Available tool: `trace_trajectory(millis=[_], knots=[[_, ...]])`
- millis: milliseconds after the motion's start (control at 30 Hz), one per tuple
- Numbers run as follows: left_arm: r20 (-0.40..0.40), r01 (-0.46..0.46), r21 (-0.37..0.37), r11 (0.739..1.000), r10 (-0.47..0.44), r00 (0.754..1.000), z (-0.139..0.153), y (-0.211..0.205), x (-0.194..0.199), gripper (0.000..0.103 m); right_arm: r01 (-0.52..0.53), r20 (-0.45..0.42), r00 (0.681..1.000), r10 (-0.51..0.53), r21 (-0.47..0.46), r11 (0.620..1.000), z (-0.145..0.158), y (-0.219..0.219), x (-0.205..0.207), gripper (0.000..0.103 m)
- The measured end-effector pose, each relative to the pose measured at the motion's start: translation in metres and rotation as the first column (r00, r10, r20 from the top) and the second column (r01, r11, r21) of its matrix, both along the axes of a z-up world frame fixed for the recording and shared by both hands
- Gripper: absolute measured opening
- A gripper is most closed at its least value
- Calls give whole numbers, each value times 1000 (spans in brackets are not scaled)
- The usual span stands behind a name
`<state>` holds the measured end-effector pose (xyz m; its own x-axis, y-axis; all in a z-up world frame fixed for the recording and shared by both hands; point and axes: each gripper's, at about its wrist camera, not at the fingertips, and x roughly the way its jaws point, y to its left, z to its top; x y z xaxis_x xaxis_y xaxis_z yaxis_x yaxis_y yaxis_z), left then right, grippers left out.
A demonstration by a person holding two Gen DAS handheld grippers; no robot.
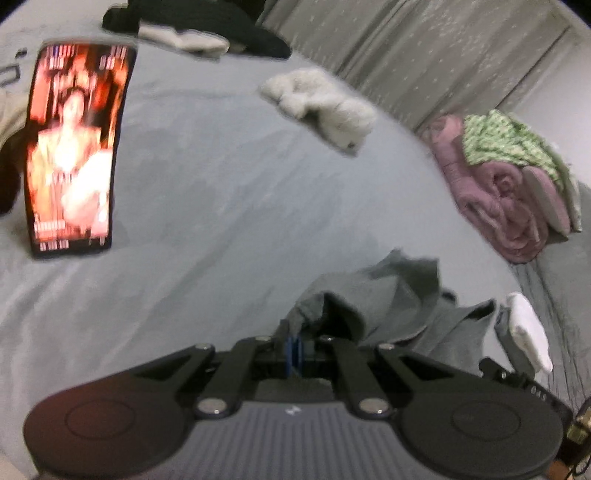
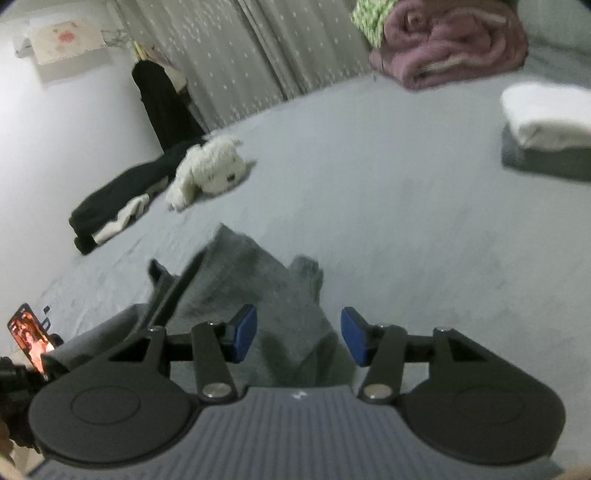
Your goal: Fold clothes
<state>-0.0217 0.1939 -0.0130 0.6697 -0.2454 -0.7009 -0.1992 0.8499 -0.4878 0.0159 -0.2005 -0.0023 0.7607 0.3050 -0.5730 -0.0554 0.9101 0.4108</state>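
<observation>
Nearest in the left wrist view: the left tongs (image 1: 294,349), blue pads pressed together, pinching what looks like an edge of the grey garment (image 1: 388,295), though blur hides the exact bite. Garment bunched just ahead and off to the right of the tongs, on the grey bed sheet (image 1: 221,206). At the right edge, a white folded piece (image 1: 528,332) on a darker one. Farther back: a lit phone (image 1: 74,147) propped upright to the left, a white plush toy (image 1: 321,107) mid-bed, dark clothing (image 1: 207,22) at the far edge, a pink blanket roll (image 1: 498,199) with a green patterned cloth (image 1: 509,140) on top, a speckled curtain (image 1: 424,48) behind.

Nearest in the right wrist view: the right tongs (image 2: 298,334), standing about half wide, gripping nothing. Same grey garment (image 2: 255,291) directly between and beyond the blue pads (image 2: 245,330), not pressed by either; long axis running away from the camera, slightly leftward, ending in a raised crumpled corner. Probably the left hand anchoring one edge, the right free to take a new hold; right tongs nearer the bulk of the cloth, so a short reach straight ahead and a close would likely do. Beyond: plush toy, dark clothing, folded white piece at right, curtain and pale wall (image 2: 66,122).
</observation>
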Motion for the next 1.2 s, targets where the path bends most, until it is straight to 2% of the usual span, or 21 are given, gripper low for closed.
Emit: trace_trajectory(millis=[100, 133, 267, 400, 500, 633, 700, 900, 1200], knots=[[-55, 16, -20, 1000, -17, 998, -13, 2, 4, 6, -12, -28, 1000, 12, 17, 1000, -8, 5, 8, 55], [-54, 20, -14, 1000, -21, 998, -14, 2, 3, 12, -16, -36, 999, 16, 21, 1000, -10, 7, 11, 55], [27, 71, 91, 993, -73, 997, -5, 4, -4, 38, -28, -51, 998, 29, 26, 999, -14, 9, 16, 55], [121, 175, 199, 964, -201, 972, 2, 0, -19, 39, -37, -51, 998, 38, 21, 999, -14, 6, 15, 55], [181, 254, 282, 925, -311, 933, 6, -9, -28, 41, -41, -56, 998, 43, 37, 998, -15, 1, 13, 55], [229, 344, 363, 866, -441, 868, 11, -24, -37, 54, -40, -67, 997, 44, 58, 998, -18, -1, 17, 55], [234, 385, 389, 837, -494, 838, 11, -33, -38, 54, -39, -68, 997, 44, 61, 997, -19, 0, 18, 55], [226, 446, 524, 726, -623, 749, 3, -62, -47, 54, -43, -60, 997, 47, 52, 998, -16, 1, 17, 55], [255, 546, 541, 640, -743, 618, 5, -78, -67, 54, -96, 7, 995, 95, 58, 994, -1, 0, 13, 55]])
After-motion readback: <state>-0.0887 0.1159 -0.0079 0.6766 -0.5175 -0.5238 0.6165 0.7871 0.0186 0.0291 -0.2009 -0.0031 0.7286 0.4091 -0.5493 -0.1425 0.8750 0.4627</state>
